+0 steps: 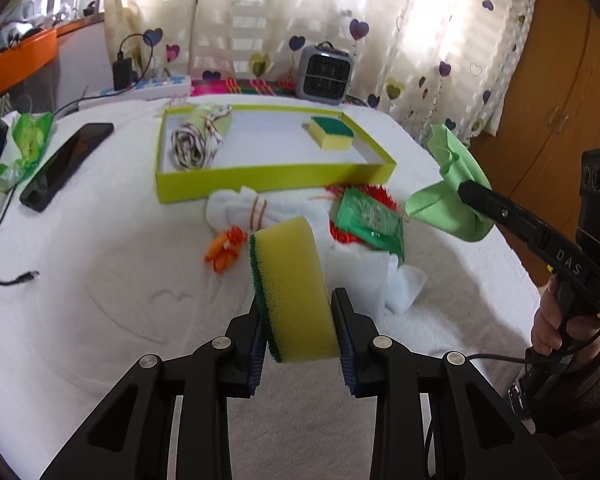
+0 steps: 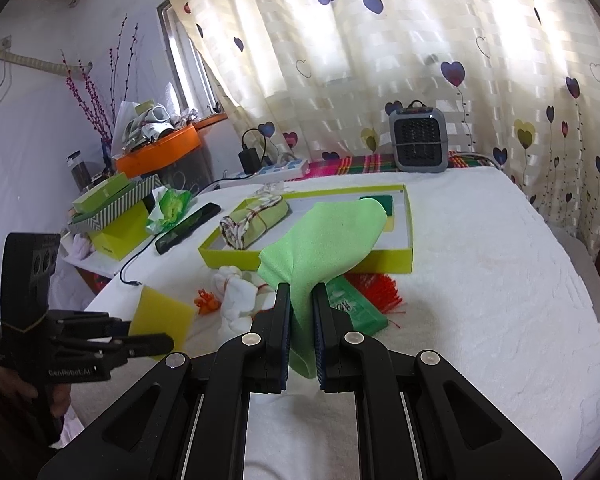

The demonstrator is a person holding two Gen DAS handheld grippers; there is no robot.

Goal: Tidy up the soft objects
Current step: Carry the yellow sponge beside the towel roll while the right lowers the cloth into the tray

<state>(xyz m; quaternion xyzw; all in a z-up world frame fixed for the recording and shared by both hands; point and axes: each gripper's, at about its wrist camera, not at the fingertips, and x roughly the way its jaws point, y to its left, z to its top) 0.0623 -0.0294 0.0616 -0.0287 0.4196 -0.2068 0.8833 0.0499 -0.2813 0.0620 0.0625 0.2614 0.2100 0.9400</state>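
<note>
- Left wrist view, far left: a dark phone point(image 1: 66, 164) lies at about nine o'clock on the white bed cover point(image 1: 100, 300), with a crumpled green wrapper point(image 1: 26, 148) beside it.
- At twelve o'clock sits the lime-edged tray point(image 1: 276, 178); a rolled patterned cloth point(image 1: 198, 138) fills its left end and a second sponge point(image 1: 331, 132) its right end.
- Just in front of the tray lies the unsorted heap: a white bundle tied with bands point(image 1: 240, 208), an orange scrap point(image 1: 224, 250), a green packet point(image 1: 370, 220) over red bristles, and white tissue.
- At centre, the left tongs point(image 1: 300, 328) stand partly closed, their pads pressing both broad faces of the yellow sponge point(image 1: 290, 280), which is held on edge, clear of the bed, green scrubber side to the left.
- My judgement is that the sponge is light and springy; it squashes, so a firm grip low across the faces suits it, and it should drop into the tray's bare middle without harm.
- At three o'clock, the right tongs point(image 2: 301, 336) are fully closed on a light green cloth point(image 2: 324, 236), which is limp, light, and billows above the jaws; pinching a gathered fold keeps it from slipping.
</note>
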